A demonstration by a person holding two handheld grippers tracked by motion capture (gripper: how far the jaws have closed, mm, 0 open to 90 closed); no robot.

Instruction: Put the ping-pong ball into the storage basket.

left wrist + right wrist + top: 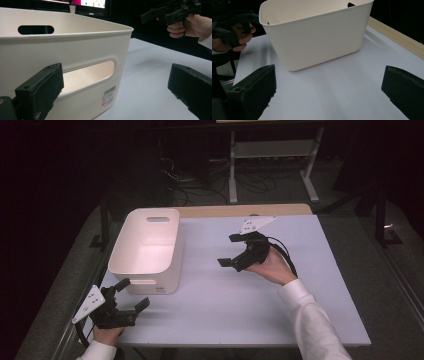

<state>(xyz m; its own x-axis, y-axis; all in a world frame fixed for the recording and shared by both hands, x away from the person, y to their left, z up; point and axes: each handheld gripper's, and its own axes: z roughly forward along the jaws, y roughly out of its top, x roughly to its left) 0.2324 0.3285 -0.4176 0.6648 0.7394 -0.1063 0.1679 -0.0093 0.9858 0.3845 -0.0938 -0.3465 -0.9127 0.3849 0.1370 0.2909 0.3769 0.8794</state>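
Both claws spread, empty. My left claw (pixel 131 295) at bin's (pixel 145 249) 6 o'clock; right claw (pixel 231 250) at 3 o'clock. Risk: one-sided push slides light bin across worktop (pixel 240 305).

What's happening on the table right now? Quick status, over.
Left gripper open, empty, by the white bin's near end. Right gripper open, empty, held above the table, facing the bin's side. Bin upright. Nothing between grippers and bin.

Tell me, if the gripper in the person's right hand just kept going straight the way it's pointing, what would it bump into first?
Most likely the white bin. The right gripper points left across the bare white table, jaws wide open, and the bin's long side wall stands straight ahead with nothing between. How far off it is, I can't judge.
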